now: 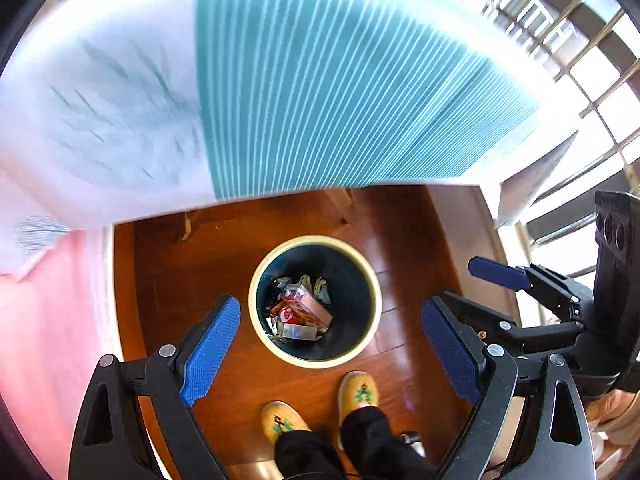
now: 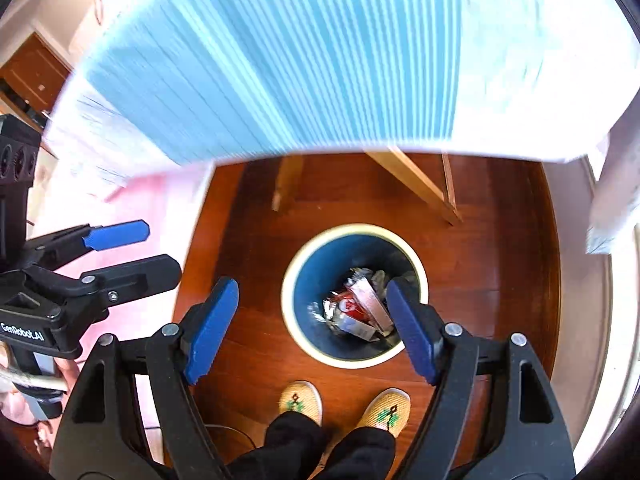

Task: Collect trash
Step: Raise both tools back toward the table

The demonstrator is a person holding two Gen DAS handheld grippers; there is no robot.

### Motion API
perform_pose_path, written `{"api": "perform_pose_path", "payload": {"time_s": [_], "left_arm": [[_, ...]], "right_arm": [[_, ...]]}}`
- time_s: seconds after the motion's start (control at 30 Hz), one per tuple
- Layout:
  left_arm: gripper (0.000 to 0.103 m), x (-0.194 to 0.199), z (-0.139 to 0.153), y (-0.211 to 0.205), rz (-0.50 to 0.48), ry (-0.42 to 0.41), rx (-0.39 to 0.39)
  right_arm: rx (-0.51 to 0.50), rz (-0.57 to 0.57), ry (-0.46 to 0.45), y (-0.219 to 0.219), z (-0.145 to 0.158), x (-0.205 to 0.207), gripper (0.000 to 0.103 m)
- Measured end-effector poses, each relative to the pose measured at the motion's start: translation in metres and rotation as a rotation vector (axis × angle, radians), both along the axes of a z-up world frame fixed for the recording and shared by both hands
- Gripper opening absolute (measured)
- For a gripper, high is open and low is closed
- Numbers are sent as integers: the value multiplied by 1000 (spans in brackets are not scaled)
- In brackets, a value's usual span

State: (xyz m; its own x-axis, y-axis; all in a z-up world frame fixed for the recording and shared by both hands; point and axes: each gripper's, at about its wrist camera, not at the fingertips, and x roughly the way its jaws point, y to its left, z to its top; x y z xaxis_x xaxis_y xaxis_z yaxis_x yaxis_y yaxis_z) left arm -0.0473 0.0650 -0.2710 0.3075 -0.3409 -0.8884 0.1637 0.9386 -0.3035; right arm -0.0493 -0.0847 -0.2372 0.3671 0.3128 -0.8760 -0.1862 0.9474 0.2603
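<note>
A round bin with a cream rim and dark blue inside stands on the wooden floor directly below both grippers. It holds several pieces of trash, among them red and silver wrappers and a box. My left gripper hangs open above the bin with nothing between its blue pads. My right gripper is also open and empty; its right pad overlaps the bin's rim in its view. Each gripper shows at the side of the other's view.
A table draped in a white and teal striped cloth fills the upper half, its wooden legs behind the bin. The person's feet in yellow slippers stand just before the bin. Pink fabric lies left.
</note>
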Motion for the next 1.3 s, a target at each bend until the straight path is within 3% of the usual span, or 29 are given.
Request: {"api": "perform_pose_path", "payload": {"time_s": [0.33, 0.67, 0.87, 1.03, 1.3], "left_arm": [[93, -42, 160, -4, 38, -112, 1], [93, -52, 286, 2, 124, -254, 34], [93, -41, 355, 0, 156, -350, 102], [93, -30, 394, -6, 184, -423, 128], [93, -5, 415, -17, 223, -459, 147]], "right_arm": [[25, 72, -92, 13, 150, -17, 74], [54, 141, -221, 10, 281, -20, 74], [65, 177, -318, 4, 328, -8, 74], [57, 201, -389, 0, 357, 7, 75], [68, 204, -389, -12, 374, 42, 75]]}}
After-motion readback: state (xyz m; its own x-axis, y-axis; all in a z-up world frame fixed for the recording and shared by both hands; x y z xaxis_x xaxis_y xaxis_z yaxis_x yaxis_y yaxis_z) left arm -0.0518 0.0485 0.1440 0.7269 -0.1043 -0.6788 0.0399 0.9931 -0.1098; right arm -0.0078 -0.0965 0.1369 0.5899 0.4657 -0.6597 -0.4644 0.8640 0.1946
